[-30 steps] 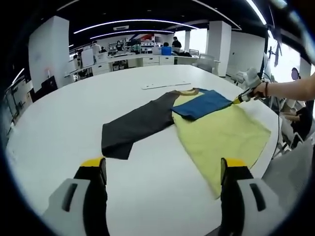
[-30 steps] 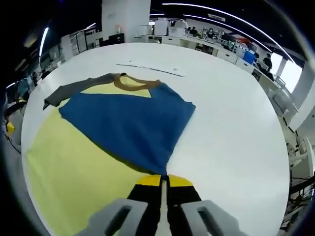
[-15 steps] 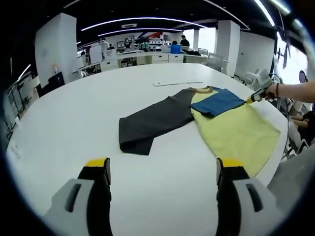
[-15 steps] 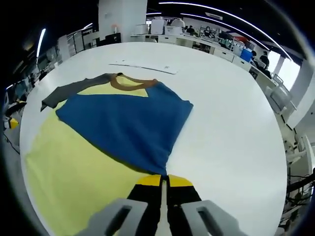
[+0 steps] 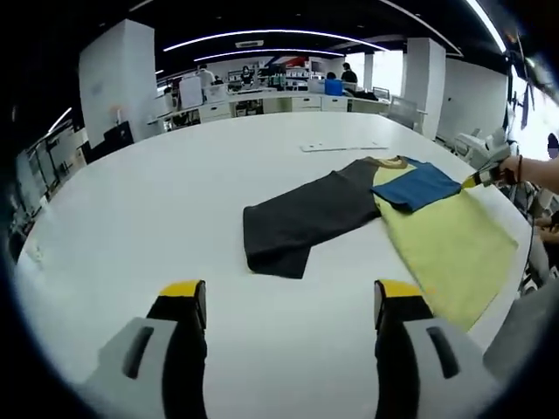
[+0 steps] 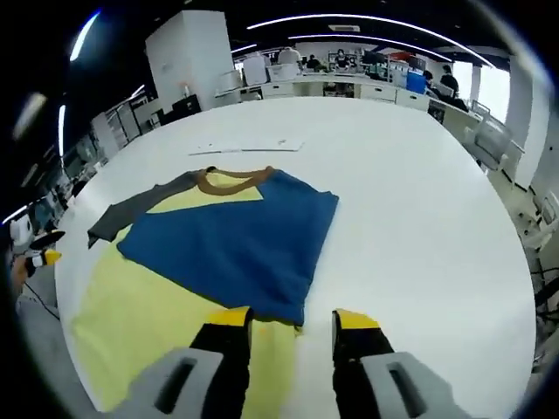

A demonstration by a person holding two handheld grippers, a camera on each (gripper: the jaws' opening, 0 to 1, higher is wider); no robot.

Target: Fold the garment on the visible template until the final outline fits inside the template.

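Note:
A shirt lies flat on the white table [image 5: 175, 201]. Its body is yellow [image 5: 450, 249], one dark grey sleeve [image 5: 301, 218] is spread out, and the blue sleeve [image 5: 417, 185] is folded over the chest. In the right gripper view the blue sleeve [image 6: 231, 240] covers the yellow body [image 6: 148, 314] below the brown collar [image 6: 231, 179]. My right gripper [image 6: 293, 321] stands open, its jaws on either side of the blue cuff, holding nothing. My left gripper [image 5: 290, 297] is open over bare table, well short of the grey sleeve's cuff. The right gripper [image 5: 480, 178] also appears at the shirt's far side, held by a hand.
A thin white strip [image 5: 341, 147] lies on the table beyond the collar, and it appears again as the white strip [image 6: 249, 147]. The table's edge [image 6: 515, 288] curves close on the right. Desks, pillars and people stand in the office behind. The left gripper [image 6: 35, 257] peeks in at the far left.
My right gripper has opened and let go of the blue sleeve, which now rests on the shirt. The left gripper's camera has swung left, so the shirt sits further right in its view.

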